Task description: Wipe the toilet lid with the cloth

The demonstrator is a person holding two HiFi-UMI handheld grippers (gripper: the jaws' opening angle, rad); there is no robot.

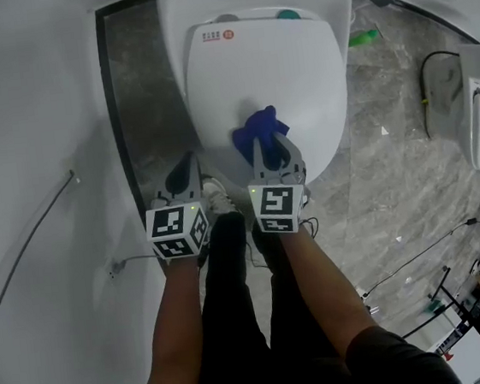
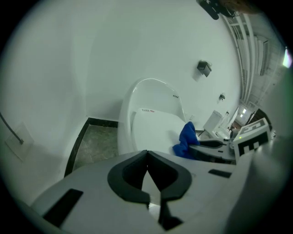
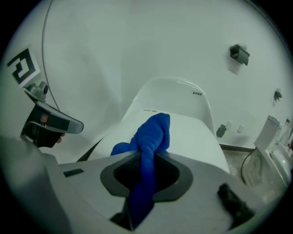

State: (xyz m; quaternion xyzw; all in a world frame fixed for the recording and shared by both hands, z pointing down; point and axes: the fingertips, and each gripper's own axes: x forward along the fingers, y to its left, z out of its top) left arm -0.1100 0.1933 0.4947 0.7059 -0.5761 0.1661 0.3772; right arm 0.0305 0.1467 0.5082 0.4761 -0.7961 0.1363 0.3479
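The left forearm (image 1: 179, 323) and right forearm (image 1: 318, 285) rise bare from the bottom of the head view, side by side, both grippers aimed up-frame and angled downward. The left gripper (image 1: 187, 161), left of centre, has its jaws pressed together with nothing between them. The right gripper (image 1: 271, 145), just right of it, is clamped on a blue cloth (image 3: 153, 132) bunched past its tips

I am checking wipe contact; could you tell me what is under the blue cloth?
The closed white toilet lid lies under the blue cloth held by the right gripper. The cloth hides whether it touches the lid.
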